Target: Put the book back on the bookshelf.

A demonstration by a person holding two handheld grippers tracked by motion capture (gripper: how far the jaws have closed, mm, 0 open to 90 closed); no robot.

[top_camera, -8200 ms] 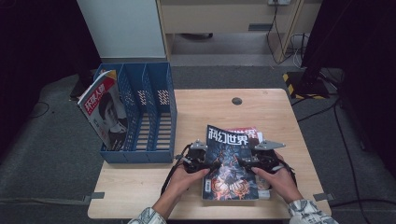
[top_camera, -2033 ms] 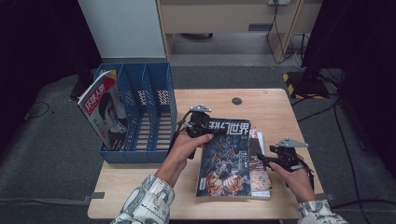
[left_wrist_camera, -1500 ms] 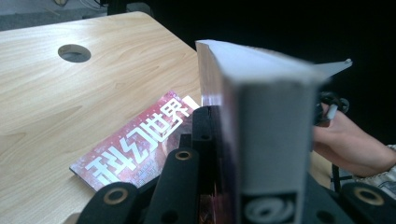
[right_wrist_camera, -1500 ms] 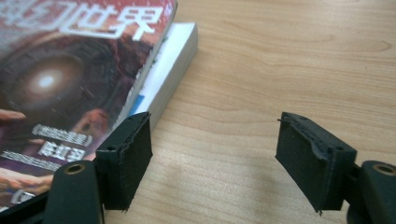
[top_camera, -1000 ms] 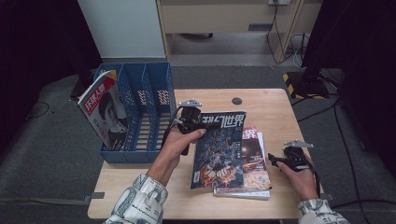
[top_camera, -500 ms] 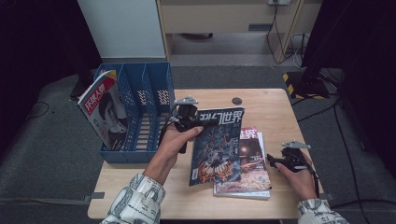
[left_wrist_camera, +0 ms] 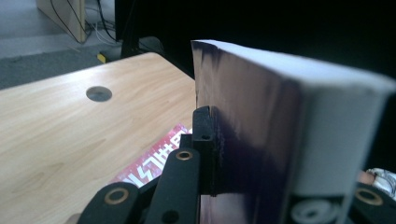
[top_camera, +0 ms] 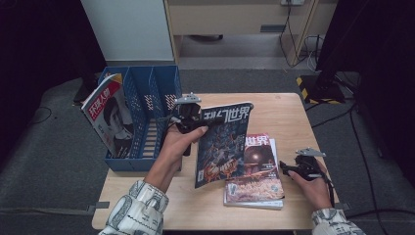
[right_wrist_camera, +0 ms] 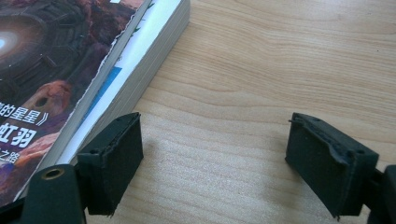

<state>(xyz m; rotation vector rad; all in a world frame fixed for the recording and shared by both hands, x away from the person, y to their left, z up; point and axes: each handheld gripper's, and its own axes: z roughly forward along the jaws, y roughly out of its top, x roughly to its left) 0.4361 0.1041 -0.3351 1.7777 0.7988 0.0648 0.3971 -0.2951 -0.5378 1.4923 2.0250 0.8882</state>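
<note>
Left forearm reaching up from the bottom edge, patterned sleeve at the elbow, left gripper [top_camera: 188, 117] raised over the table [top_camera: 293, 110] and clenched on the top corner of a dark-covered magazine [top_camera: 222, 142]. Magazine lifted and tilted, upper edge just beside the blue file rack [top_camera: 147, 98], lower edge hanging above the stack [top_camera: 254, 171] left flat on the wood. In the left gripper view, one black pad [left_wrist_camera: 205, 154] pressed flat against the cover. Right hand [top_camera: 311, 183] resting low at the table's right side, right gripper [top_camera: 288, 169] pointing toward the stack, jaws released and just widened, nothing between them but bare wood. Two grippers, one blue rack with three slots, one magazine [top_camera: 110, 115] standing in the left slot, one magazine held, at least two more stacked.
</note>
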